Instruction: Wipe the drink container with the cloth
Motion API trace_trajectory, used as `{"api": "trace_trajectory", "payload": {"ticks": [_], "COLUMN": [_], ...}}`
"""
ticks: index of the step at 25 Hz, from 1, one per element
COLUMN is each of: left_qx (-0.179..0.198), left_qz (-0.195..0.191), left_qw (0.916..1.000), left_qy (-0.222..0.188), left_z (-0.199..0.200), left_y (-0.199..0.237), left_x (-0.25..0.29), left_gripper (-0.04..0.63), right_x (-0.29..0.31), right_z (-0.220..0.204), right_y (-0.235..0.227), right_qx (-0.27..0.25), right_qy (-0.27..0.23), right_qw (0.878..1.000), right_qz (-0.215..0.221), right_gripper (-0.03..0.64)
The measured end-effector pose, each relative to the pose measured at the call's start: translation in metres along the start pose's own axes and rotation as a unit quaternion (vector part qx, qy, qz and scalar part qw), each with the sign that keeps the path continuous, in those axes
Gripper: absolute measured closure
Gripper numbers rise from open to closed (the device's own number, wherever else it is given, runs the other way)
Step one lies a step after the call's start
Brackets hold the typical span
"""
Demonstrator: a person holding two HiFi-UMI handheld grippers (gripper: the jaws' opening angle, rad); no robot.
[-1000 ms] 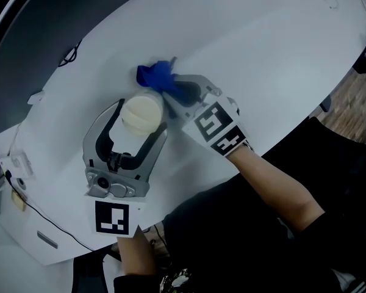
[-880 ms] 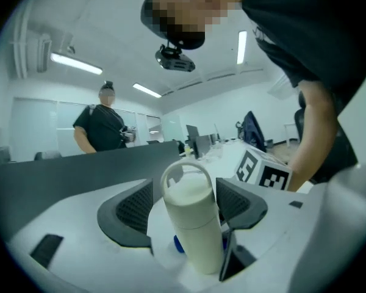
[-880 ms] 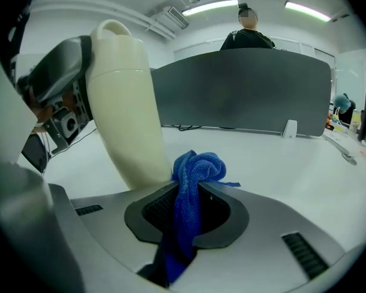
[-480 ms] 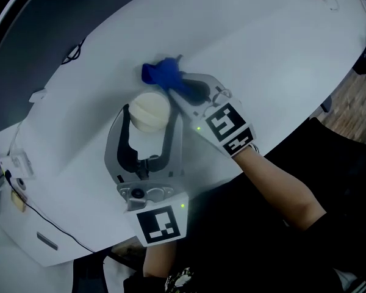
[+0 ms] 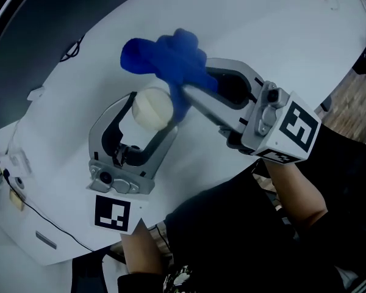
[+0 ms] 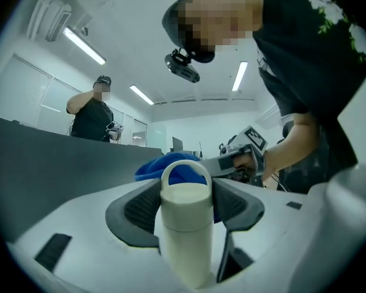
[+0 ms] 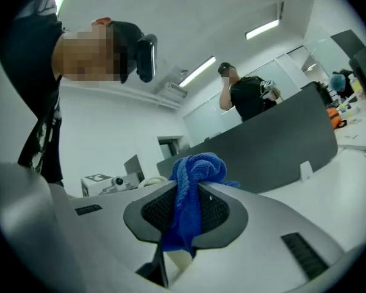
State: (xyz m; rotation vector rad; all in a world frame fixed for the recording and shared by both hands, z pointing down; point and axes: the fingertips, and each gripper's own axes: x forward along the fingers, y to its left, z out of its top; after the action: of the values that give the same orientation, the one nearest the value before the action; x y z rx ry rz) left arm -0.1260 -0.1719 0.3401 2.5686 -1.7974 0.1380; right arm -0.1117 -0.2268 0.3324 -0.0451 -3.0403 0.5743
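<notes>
The left hand-held gripper is clamped on a cream cylindrical drink container with a loop-handled lid. The container stands upright on the white oval worktop, apparently so that it is steadied. The right hand-held gripper is pinched on a bunched blue cloth, held at the lid for wiping.

We see a cream drink container standing upright on the table, lid on, with a loop handle on top. A bunched blue cloth hangs above it, its tail draped against the lid's edge.
</notes>
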Motion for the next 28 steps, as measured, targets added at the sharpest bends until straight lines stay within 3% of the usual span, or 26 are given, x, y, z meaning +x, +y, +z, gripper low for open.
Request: {"api": "trace_trajectory", "payload": {"ticks": [4, 8, 13, 16, 18, 19, 22, 25, 28], "left_qx": [-0.010, -0.012, -0.014, -0.009, 0.008, 0.023, 0.053, 0.008, -0.027], "left_qz": [0.004, -0.002, -0.004, 0.007, 0.041, 0.067, 0.151, 0.219, 0.258], "left_qw": [0.9999, 0.9998, 0.9997, 0.9999, 0.9990, 0.9968, 0.9838, 0.9730, 0.9626], "left_qy": [-0.009, -0.015, -0.018, -0.008, 0.017, 0.037, 0.080, 0.073, 0.077], "left_z": [-0.001, -0.001, -0.001, -0.001, -0.005, -0.006, -0.006, -0.006, -0.013], "left_y": [0.000, -0.001, -0.001, 0.000, 0.003, 0.004, 0.003, -0.002, 0.001], "left_x": [-0.002, -0.001, -0.001, -0.001, -0.003, -0.005, -0.012, -0.008, -0.005], "left_gripper": [0.336, 0.336, 0.336, 0.336, 0.332, 0.294, 0.284, 0.284, 0.284], "right_x": [0.006, 0.009, 0.011, 0.012, 0.012, 0.012, 0.012, 0.012, 0.012], "right_z": [-0.032, -0.082, -0.148, -0.158, -0.159, -0.159, -0.159, -0.159, -0.159], "right_y": [0.000, -0.021, -0.039, -0.040, -0.041, -0.041, -0.041, -0.042, -0.041], "right_qx": [0.033, 0.022, -0.035, -0.059, -0.074, -0.078, -0.078, -0.083, -0.088], "right_qy": [0.029, 0.106, 0.258, 0.282, 0.285, 0.285, 0.281, 0.280, 0.275], "right_qw": [0.999, 0.994, 0.963, 0.954, 0.951, 0.950, 0.952, 0.951, 0.951], "right_qz": [0.016, -0.020, -0.076, -0.088, -0.095, -0.096, -0.093, -0.100, -0.111], "right_gripper": [0.560, 0.566, 0.568, 0.568, 0.568, 0.568, 0.566, 0.566, 0.566]}}
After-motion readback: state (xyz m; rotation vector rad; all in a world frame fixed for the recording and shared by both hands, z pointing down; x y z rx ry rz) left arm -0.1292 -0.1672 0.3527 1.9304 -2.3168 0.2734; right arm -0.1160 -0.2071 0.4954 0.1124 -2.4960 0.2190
